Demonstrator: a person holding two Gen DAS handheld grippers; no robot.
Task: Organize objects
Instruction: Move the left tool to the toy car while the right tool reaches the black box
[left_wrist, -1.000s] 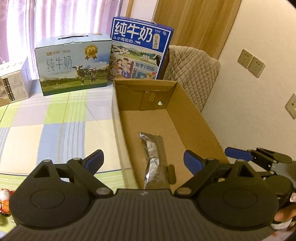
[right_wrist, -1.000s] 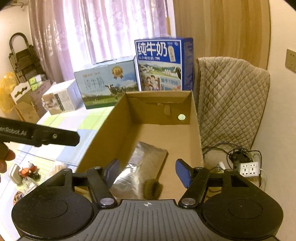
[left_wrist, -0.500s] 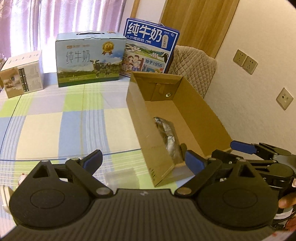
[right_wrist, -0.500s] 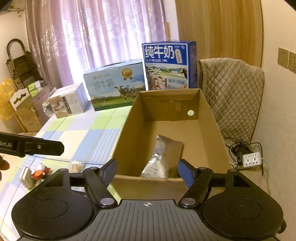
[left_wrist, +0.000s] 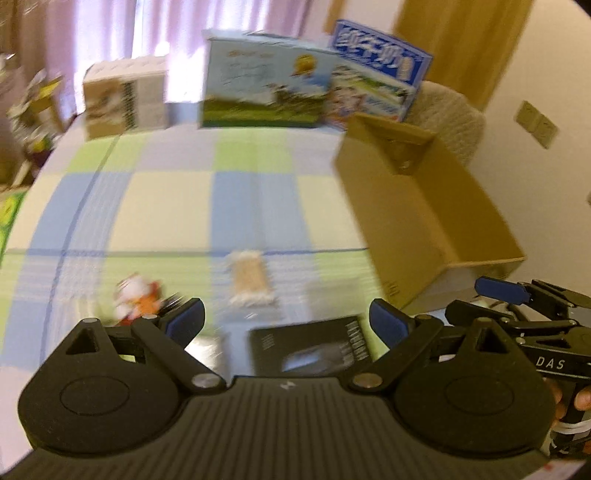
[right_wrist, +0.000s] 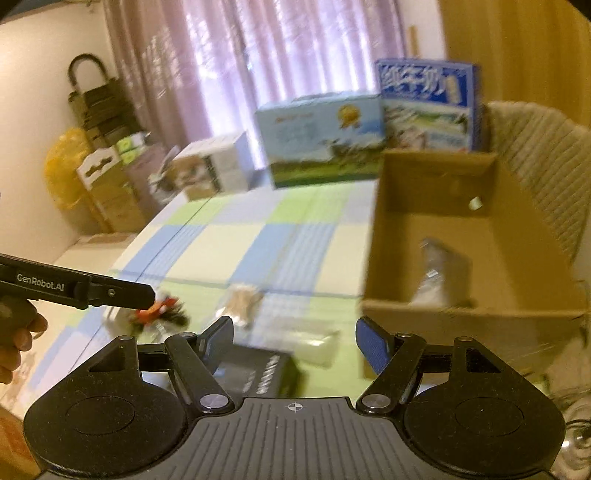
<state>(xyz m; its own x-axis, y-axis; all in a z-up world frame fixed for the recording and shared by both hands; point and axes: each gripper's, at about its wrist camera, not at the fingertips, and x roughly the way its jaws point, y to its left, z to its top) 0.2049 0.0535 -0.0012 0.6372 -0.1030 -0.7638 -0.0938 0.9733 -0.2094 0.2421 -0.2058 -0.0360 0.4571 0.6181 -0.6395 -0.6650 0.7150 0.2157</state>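
We find the left gripper (left_wrist: 286, 319) held low over the near edge of the checked tablecloth (left_wrist: 166, 206), its blue-padded jaws spread wide and empty. The right gripper (right_wrist: 295, 338) sits at a like height, its jaws equally wide apart, with nothing between them. In the right wrist view the left tool enters from the left edge, a hand (right_wrist: 14, 341) wrapped round its grip; its side reads "GenRobot.AI". In the left wrist view the right tool shows at the right edge, lettered "DAS", with fingertips (left_wrist: 583, 400) on its handle.

Both views are blurred by motion. Nearest, just beyond the pads, lies a black box (left_wrist: 314, 349) with white print down one side that we cannot read. Beside it, in the right wrist view, lies a pale clear-wrapped item (right_wrist: 316, 345). Farther out rest a tan wrapped packet (left_wrist: 249, 277) and, to its left, a small red-and-white toy figure (left_wrist: 136, 295).

To the right stands the open cardboard box (right_wrist: 436, 314), with a silver foil pouch (right_wrist: 439, 273) lying inside.

At the far edge of the table stand a white carton (left_wrist: 123, 99), a light-blue milk carton (left_wrist: 266, 85) and a dark-blue milk carton (right_wrist: 428, 99) with large Chinese characters, too smeared to read. A quilted chair back (right_wrist: 539, 162) rises behind the cardboard box, and purple curtains (right_wrist: 258, 62) hang beyond.
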